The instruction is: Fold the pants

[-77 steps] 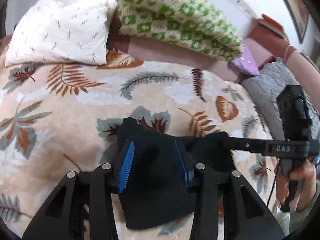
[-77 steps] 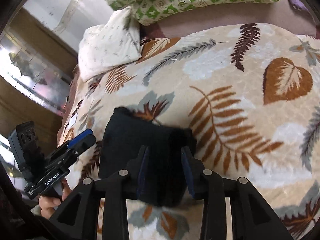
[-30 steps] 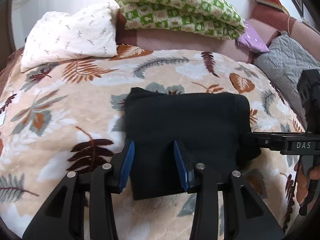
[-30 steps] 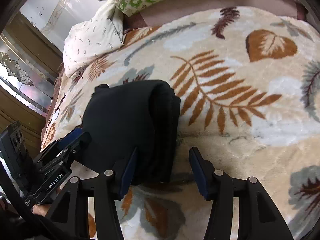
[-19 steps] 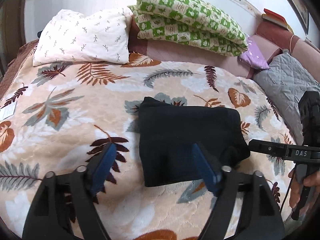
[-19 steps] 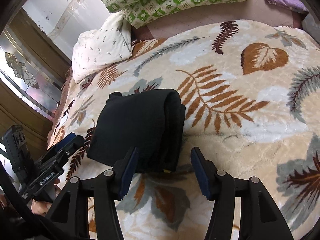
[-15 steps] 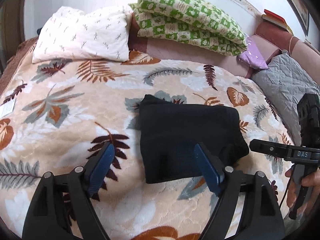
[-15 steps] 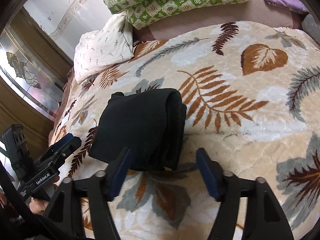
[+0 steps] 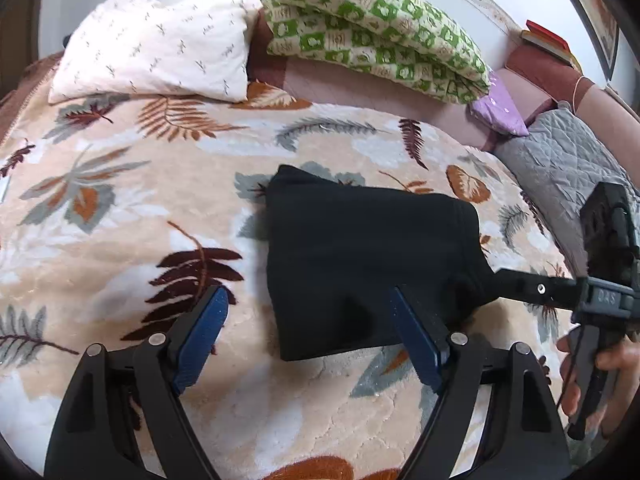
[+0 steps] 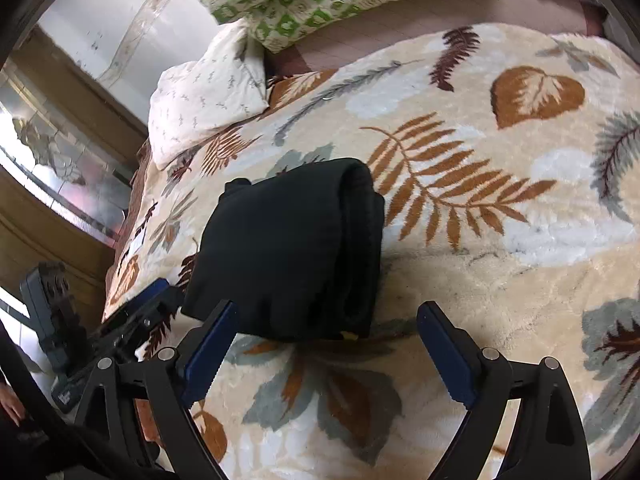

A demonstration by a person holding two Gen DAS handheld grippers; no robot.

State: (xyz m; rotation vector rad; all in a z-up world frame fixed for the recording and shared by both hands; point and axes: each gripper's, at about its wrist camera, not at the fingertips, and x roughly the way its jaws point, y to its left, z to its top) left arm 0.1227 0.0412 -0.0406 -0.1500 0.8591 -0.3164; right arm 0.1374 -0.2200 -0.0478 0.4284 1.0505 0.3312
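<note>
Presently, folded black pants (image 9: pixel 360 256) lie on the leaf-print blanket (image 9: pixel 120 200); left gripper (image 9: pixel 312 332) and right gripper (image 10: pixel 328 344) fingers spread apart, holding nothing.

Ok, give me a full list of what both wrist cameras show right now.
Folded black fabric pants: one, black, mid-blanket.
Plush leaf-print blanket: one, beige with brown and grey leaves, under the pants.
White sprig-print pillow: one, white, far left.
Green-checked folded quilt: one, green and cream, far centre.
Purple cushion: one, right of quilt.
Grey quilted cover: one, right edge.
Left claw: open, near the pants.
Right claw: open, near the pants.
</note>
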